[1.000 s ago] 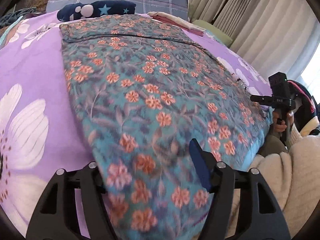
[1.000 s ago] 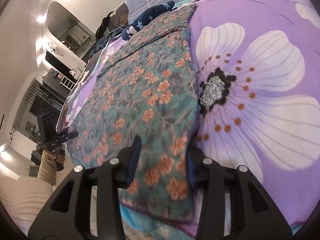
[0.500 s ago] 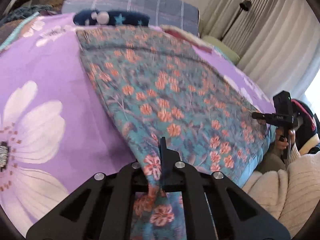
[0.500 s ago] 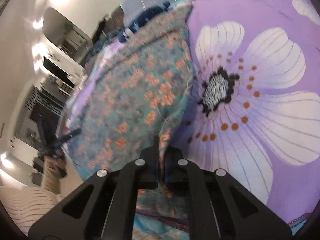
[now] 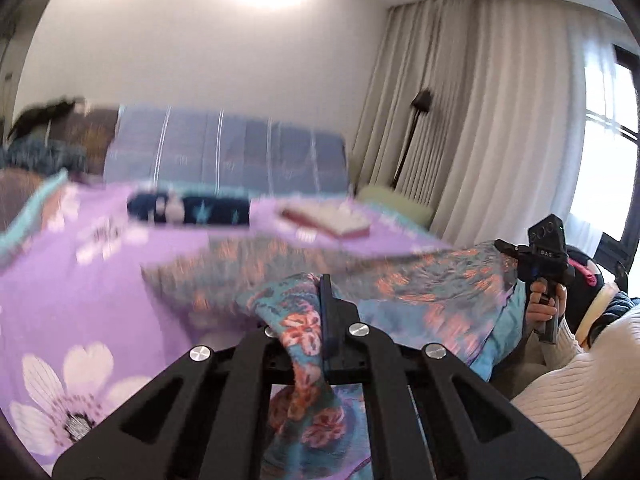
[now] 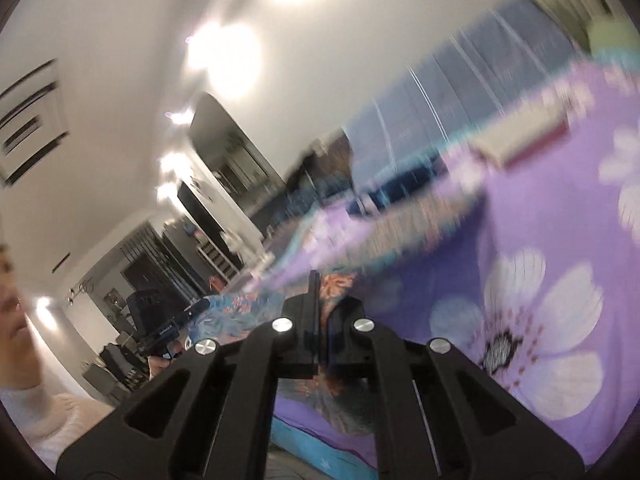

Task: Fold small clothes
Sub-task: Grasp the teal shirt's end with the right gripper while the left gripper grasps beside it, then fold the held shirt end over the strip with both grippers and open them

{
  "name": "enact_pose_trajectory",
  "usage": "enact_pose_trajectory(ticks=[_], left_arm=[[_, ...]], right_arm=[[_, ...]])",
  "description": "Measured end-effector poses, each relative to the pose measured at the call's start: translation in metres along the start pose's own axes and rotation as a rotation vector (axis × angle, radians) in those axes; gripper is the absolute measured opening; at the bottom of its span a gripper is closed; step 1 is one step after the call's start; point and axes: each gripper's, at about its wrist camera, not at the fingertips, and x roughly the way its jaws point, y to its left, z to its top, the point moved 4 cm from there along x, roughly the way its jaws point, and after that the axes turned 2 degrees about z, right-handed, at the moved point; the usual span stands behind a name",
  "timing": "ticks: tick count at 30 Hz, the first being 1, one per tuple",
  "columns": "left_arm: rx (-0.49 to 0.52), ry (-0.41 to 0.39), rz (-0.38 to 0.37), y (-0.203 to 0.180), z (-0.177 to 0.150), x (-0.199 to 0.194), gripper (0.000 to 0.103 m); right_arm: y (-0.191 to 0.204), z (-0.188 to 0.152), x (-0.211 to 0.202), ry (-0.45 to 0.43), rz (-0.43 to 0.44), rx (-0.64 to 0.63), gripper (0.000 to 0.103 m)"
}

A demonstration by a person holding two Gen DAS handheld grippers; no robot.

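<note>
The teal garment with orange flowers (image 5: 420, 284) is lifted off the purple flowered bedspread (image 5: 100, 280) at its near edge. My left gripper (image 5: 316, 308) is shut on one near corner of it, cloth hanging between its fingers. My right gripper (image 6: 320, 304) is shut on the other near corner (image 6: 336, 284). The right gripper also shows at the right in the left wrist view (image 5: 540, 256), and the left gripper at the lower left in the right wrist view (image 6: 176, 324). The garment sags between them, blurred.
A navy star-patterned garment (image 5: 188, 208) and a folded cream and red pile (image 5: 328, 220) lie at the far side of the bed before a grey striped pillow (image 5: 228, 156). Curtains (image 5: 480, 120) and a floor lamp (image 5: 416, 120) stand to the right.
Both grippers closed on the garment's near corners and rose, lifting its near edge off the bed. The views tilted up toward the wall and ceiling.
</note>
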Motion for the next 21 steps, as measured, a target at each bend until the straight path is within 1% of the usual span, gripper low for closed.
enact_pose_trajectory(ticks=[1, 2, 4, 5, 7, 9, 12, 14, 17, 21], left_arm=[[0.011, -0.023, 0.003, -0.005, 0.003, -0.009, 0.003], [0.016, -0.039, 0.005, -0.008, 0.005, -0.017, 0.004], [0.008, -0.042, 0.006, -0.009, 0.004, -0.02, 0.006], [-0.004, -0.029, 0.007, -0.007, 0.0, -0.016, 0.006], [-0.035, 0.003, 0.015, -0.001, -0.008, -0.004, 0.006], [-0.078, 0.055, 0.034, 0.009, -0.019, 0.014, 0.006], [-0.11, 0.122, 0.064, 0.021, -0.037, 0.033, 0.006], [-0.132, 0.146, 0.065, 0.028, -0.044, 0.041, 0.006], [-0.151, 0.166, 0.064, 0.038, -0.042, 0.054, 0.006], [-0.119, 0.209, 0.082, 0.052, -0.023, 0.083, 0.006]], right_arm=[[0.011, 0.003, -0.012, -0.028, -0.003, -0.042, 0.003], [0.018, 0.005, -0.02, -0.043, -0.023, -0.075, 0.003], [0.018, 0.005, -0.023, -0.041, -0.061, -0.097, 0.003], [0.015, 0.004, -0.018, -0.032, -0.068, -0.091, 0.003], [-0.003, -0.001, -0.006, -0.006, -0.09, -0.042, 0.003], [-0.022, -0.006, 0.006, 0.024, -0.111, 0.016, 0.003], [-0.055, -0.016, 0.028, 0.077, -0.158, 0.082, 0.003], [-0.07, -0.022, 0.04, 0.107, -0.18, 0.112, 0.003], [-0.089, -0.028, 0.056, 0.131, -0.189, 0.157, 0.003], [-0.111, -0.011, 0.086, 0.129, -0.178, 0.18, 0.003]])
